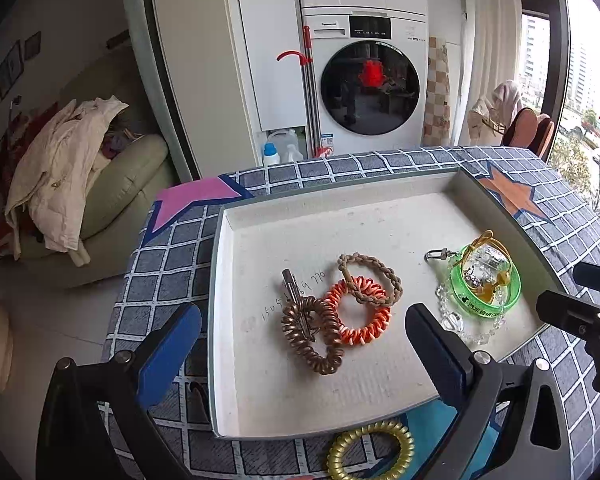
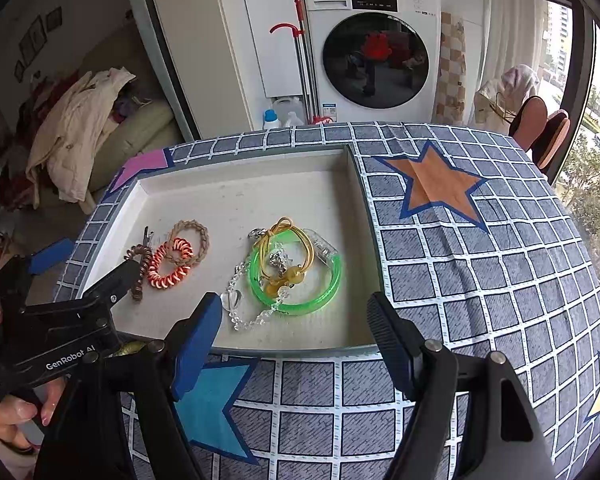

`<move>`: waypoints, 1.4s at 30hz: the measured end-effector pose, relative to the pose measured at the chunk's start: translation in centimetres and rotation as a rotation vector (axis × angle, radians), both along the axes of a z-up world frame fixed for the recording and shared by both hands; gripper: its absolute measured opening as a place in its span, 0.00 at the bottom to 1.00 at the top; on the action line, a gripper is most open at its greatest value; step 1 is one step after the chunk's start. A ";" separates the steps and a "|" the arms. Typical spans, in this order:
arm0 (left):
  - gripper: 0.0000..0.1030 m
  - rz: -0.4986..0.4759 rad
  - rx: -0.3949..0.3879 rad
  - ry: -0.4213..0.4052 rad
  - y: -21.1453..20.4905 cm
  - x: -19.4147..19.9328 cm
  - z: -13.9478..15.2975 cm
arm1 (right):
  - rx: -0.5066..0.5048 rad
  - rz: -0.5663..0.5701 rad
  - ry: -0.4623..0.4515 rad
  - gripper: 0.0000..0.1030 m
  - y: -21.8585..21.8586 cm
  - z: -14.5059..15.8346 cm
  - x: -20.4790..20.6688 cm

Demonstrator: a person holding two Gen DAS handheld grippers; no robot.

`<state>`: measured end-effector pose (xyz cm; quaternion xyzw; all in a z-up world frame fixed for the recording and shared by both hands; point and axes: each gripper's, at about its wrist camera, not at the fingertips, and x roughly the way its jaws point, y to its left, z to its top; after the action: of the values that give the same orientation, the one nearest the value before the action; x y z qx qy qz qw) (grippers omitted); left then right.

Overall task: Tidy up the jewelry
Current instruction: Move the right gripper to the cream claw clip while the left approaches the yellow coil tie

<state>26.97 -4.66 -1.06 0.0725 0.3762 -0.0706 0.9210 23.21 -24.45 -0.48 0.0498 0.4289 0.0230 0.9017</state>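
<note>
A shallow white tray [image 1: 268, 232] lies on the table. In it are a brown coil hair tie [image 1: 312, 336] with a clip, an orange coil tie [image 1: 358, 316], a tan braided tie [image 1: 370, 280], and a green bangle [image 1: 486, 294] with a yellow cord and clear bead bracelet [image 1: 472, 330]. A gold coil tie [image 1: 370, 450] lies on the cloth in front of the tray. My left gripper [image 1: 304, 336] is open above the tray's near part. My right gripper [image 2: 296, 340] is open and empty at the tray's near edge, close to the green bangle [image 2: 296, 280].
The table has a blue checked cloth [image 2: 480, 280] with an orange star [image 2: 436, 184], a pink one [image 1: 192, 200] and a blue one [image 2: 208, 408]. A washing machine [image 1: 368, 84] and a sofa with clothes [image 1: 68, 176] stand behind.
</note>
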 end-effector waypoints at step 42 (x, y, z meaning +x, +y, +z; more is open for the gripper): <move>1.00 0.068 -0.109 0.196 2.5 -6.5 -5.2 | 0.054 -0.211 0.149 0.68 3.1 -5.6 -15.8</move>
<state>20.50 -2.12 -6.27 0.0023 0.4623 -0.0665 0.8842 7.41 -21.33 -6.09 0.1203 0.4865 -0.0641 0.8630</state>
